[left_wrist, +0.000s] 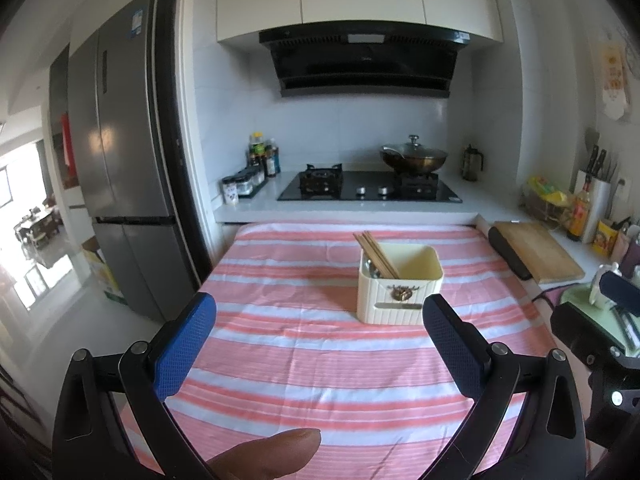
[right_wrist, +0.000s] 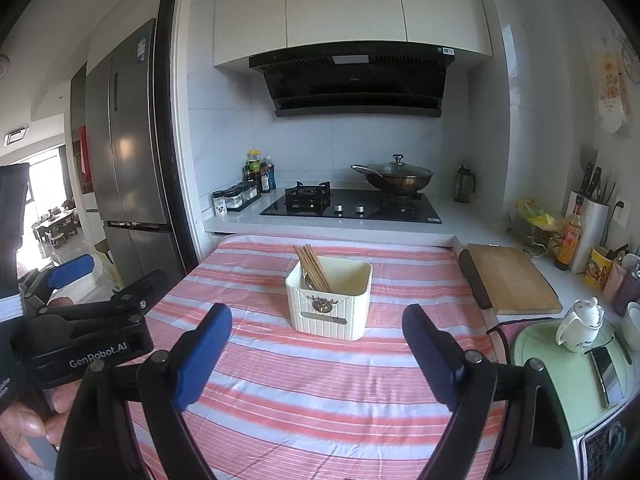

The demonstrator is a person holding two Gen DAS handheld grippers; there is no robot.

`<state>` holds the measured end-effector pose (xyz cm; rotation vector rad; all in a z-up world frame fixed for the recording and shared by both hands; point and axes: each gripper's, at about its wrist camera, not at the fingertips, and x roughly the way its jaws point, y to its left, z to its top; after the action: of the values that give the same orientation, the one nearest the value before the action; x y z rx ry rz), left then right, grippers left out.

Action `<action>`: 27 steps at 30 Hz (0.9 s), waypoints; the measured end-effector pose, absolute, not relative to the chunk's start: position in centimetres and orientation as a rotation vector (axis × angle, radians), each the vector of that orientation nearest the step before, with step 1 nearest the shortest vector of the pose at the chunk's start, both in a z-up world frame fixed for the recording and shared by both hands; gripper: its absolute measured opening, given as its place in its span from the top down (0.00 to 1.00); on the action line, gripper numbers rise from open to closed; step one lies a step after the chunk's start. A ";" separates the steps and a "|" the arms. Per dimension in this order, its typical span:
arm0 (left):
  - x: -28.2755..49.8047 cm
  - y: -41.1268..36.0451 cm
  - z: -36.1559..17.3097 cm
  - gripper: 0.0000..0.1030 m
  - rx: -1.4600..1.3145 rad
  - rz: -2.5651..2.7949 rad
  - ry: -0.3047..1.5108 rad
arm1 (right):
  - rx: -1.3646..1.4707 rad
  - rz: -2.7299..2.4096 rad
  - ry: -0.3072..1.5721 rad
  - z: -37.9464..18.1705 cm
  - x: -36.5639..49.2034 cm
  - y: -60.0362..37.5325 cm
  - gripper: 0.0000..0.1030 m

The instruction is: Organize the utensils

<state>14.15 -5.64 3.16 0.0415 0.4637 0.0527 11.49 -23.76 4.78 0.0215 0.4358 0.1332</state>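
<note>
a cream ribbed utensil holder (left_wrist: 400,286) with a dark ornament and a label slot on its front stands upright near the middle of the bench (left_wrist: 280,360), which is covered in a pink-and-white striped cloth. a bundle of brown wooden chopsticks (left_wrist: 376,254) leans in its left compartment beside a metal utensil, and the right compartment looks bare. the left hand-held gripper (left_wrist: 320,342) and the right hand-held gripper (right_wrist: 316,354) both hover wide open over the cloth, well short of the holder, gripping nothing

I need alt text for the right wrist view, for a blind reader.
The open right gripper hangs above a striped cloth, facing a cream holder with chopsticks. The left gripper shows at left; a stove stands behind.
</note>
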 end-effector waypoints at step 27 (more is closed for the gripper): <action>14.6 -6.0 2.3 0.00 0.047 0.041 0.489 | 0.019 0.124 0.458 4.4 11.5 -23.3 0.14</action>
<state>14.57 -5.99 2.25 0.0471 0.4892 0.0409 11.48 -23.26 4.43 0.0189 0.4578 0.1236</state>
